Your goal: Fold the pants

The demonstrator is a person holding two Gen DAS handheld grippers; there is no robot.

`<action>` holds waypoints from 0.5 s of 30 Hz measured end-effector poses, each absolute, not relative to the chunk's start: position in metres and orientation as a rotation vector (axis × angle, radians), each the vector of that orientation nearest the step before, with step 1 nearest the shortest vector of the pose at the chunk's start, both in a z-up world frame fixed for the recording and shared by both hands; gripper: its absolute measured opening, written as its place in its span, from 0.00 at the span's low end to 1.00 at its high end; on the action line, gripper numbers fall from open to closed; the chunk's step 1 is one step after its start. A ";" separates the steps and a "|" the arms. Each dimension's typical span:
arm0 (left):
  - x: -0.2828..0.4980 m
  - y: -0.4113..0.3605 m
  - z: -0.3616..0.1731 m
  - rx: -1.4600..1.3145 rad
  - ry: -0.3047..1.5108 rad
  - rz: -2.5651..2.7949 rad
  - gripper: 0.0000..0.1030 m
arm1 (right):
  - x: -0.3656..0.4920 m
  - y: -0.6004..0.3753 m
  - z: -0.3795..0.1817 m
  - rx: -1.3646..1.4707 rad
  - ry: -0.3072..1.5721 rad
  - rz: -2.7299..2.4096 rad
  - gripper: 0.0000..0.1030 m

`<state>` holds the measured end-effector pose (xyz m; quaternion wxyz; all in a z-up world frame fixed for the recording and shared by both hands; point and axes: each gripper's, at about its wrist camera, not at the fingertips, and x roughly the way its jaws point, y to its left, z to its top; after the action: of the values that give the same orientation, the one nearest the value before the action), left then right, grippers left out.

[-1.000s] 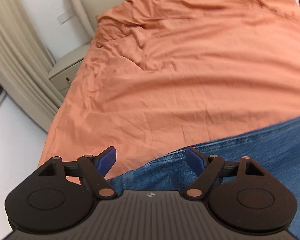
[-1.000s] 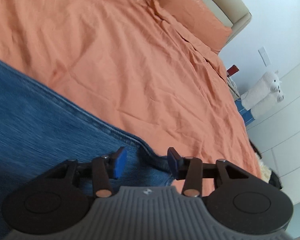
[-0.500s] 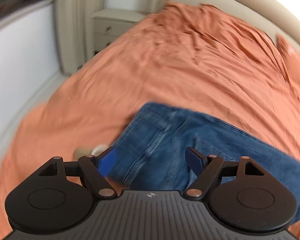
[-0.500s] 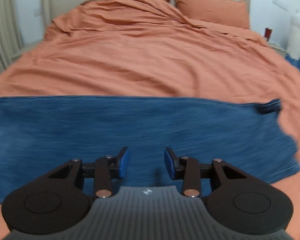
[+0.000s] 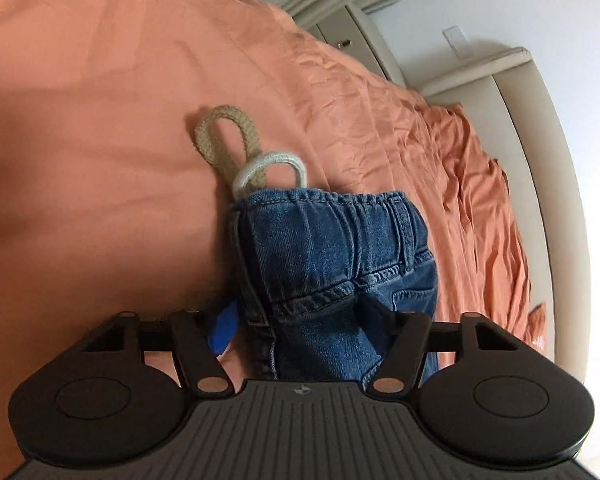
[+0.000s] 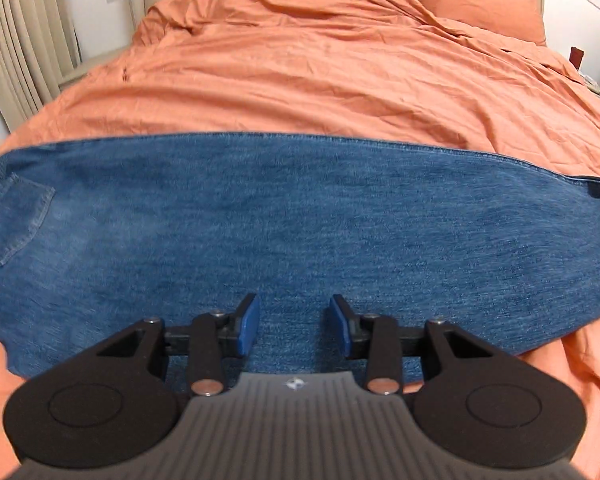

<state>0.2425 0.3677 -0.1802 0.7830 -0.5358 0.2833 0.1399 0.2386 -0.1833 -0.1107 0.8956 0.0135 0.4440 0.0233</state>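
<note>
Jeans: they lie flat across the near part of the bed (image 6: 340, 72), waistband (image 5: 332, 200) at your left, legs (image 6: 300, 224) running across to your right.
Left gripper (image 5: 300, 320): its fingers are closing around the waist end; denim sits between them, but you cannot tell yet whether the pads press on it.
Right gripper (image 6: 292, 326): fingers released, parted over the leg cloth near its near edge, nothing between them.
Step in hand: probably taking the waist to fold it. Catch every layer at the seam before you lift.
Watch: the drawstring loops (image 5: 240, 152) stick out past the waistband; keep them out of the fold.
Around: pillow (image 6: 472, 0) and headboard (image 5: 540, 160) well apart, nothing in the way.
</note>
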 end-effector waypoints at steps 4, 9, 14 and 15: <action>0.247 0.365 -0.164 -1.051 0.622 0.354 0.36 | 0.250 -0.186 -0.118 0.009 0.966 0.018 0.34; 0.249 0.352 -0.110 -0.757 0.596 0.281 0.25 | 0.251 -0.185 -0.123 -0.011 0.992 0.019 0.34; 0.263 0.350 -0.114 -0.628 0.661 0.313 0.24 | 0.247 -0.185 -0.123 -0.017 0.989 0.016 0.35; 0.269 0.352 -0.126 -0.618 0.703 0.339 0.24 | 0.246 -0.185 -0.123 -0.013 0.988 0.015 0.36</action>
<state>0.2692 0.3516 -0.1263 0.8787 -0.2963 0.3372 0.1624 0.2458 -0.1852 -0.1231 0.8804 -0.0063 0.4740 0.0072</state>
